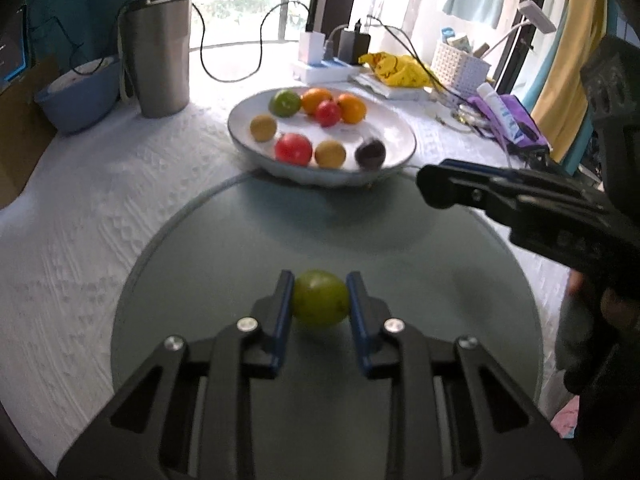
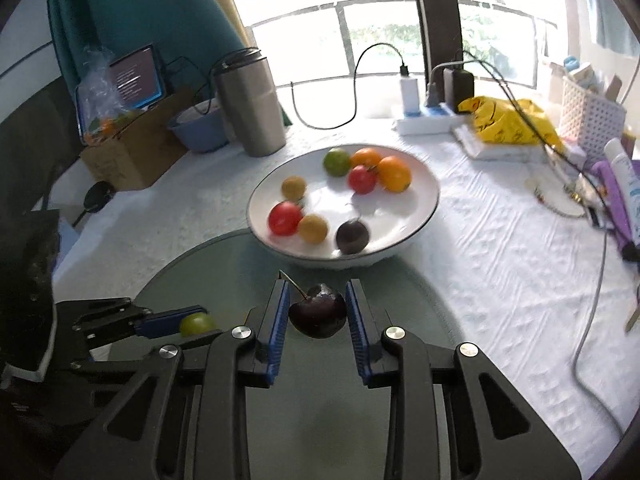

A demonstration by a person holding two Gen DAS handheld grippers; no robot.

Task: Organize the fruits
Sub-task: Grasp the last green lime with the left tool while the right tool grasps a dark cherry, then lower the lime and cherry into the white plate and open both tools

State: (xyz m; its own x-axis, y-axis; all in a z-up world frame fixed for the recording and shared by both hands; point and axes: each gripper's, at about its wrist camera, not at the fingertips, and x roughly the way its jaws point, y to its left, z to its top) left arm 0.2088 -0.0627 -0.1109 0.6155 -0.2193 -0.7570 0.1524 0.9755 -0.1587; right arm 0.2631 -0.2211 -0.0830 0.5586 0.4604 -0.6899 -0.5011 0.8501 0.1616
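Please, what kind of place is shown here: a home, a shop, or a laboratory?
Most likely a home: a cloth-covered table by a window, with a bowl of fruit, a steel tumbler and chargers on a power strip.

No legible text in either view. Lines on tablet screen (image 2: 134,80) at bench's far left too blurred to read; black print on yellow plastic bag (image 2: 508,120) and markings on white tube (image 2: 622,172) likewise indecipherable.
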